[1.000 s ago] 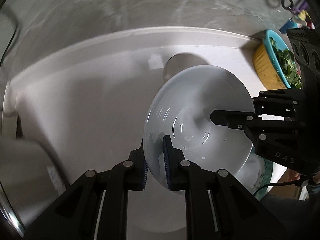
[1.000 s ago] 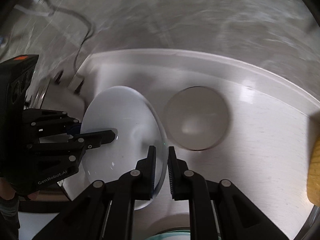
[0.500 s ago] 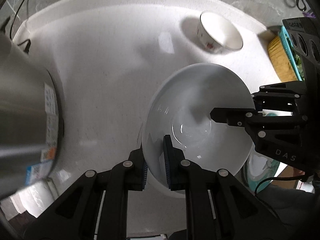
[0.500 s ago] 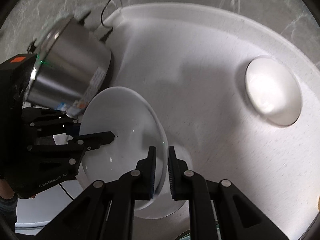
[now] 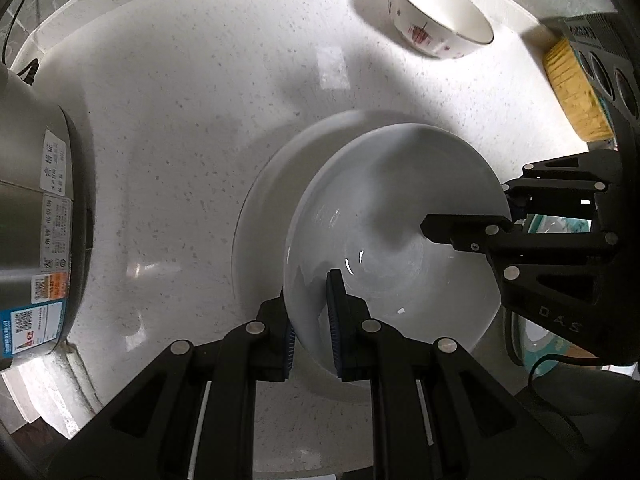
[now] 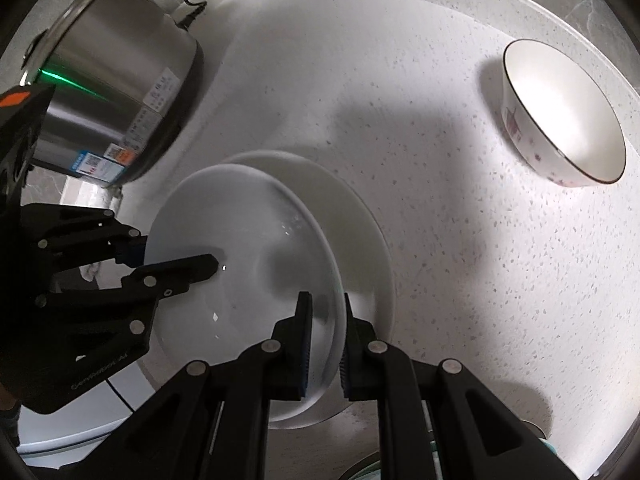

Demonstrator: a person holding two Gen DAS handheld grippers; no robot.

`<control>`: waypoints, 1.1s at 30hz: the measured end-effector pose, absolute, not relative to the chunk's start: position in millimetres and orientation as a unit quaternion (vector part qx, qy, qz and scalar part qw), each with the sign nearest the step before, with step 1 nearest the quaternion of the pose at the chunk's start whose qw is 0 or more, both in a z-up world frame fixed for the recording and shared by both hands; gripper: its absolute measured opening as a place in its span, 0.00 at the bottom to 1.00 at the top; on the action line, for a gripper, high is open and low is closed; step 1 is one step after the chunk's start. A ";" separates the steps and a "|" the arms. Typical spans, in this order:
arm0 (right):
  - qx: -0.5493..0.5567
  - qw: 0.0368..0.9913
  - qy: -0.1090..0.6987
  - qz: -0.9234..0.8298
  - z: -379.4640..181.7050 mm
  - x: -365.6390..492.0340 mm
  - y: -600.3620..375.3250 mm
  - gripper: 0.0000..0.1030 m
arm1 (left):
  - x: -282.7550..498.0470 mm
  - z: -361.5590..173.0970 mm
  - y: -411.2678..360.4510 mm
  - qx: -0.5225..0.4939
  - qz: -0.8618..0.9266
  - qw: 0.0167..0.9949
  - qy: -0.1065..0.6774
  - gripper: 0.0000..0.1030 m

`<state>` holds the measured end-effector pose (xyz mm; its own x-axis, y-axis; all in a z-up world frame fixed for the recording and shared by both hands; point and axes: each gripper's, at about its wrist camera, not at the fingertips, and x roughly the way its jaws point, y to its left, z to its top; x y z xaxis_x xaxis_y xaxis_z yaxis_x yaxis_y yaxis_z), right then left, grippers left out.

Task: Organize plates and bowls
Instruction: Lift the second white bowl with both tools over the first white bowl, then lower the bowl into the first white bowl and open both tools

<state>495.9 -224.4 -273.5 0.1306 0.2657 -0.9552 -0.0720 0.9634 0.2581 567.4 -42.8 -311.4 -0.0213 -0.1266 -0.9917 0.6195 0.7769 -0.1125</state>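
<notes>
Both grippers clamped the white plate (image 5: 384, 216): the left gripper (image 5: 312, 312) on its seven o'clock rim, the right gripper (image 6: 324, 340) opposite. It hung over a second white plate (image 6: 360, 208) on the counter (image 5: 200, 120), a patterned bowl (image 5: 440, 20) at one o'clock.

Left gripper (image 5: 311, 312) pointed straight down, right gripper (image 6: 325, 334) steeply down; both jaws clamped, facing inward.

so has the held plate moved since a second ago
Yes. The held plate, gripped by both the left gripper and right gripper, has come down toward the counter and now hangs over a second white plate.
</notes>
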 end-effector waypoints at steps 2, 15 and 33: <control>0.071 0.746 0.652 0.113 -277.0 493.4 -222.5 0.13 | 567.0 -316.7 -46.7 0.183 -0.277 0.674 0.660 0.12; -0.003 0.763 0.638 0.104 -280.5 491.2 -185.1 0.17 | 557.9 -309.5 -40.9 0.168 -0.282 0.692 0.642 0.29; 0.033 0.767 0.630 0.117 -273.3 487.2 -206.4 0.17 | 554.8 -293.9 -40.5 0.153 -0.303 0.714 0.613 0.64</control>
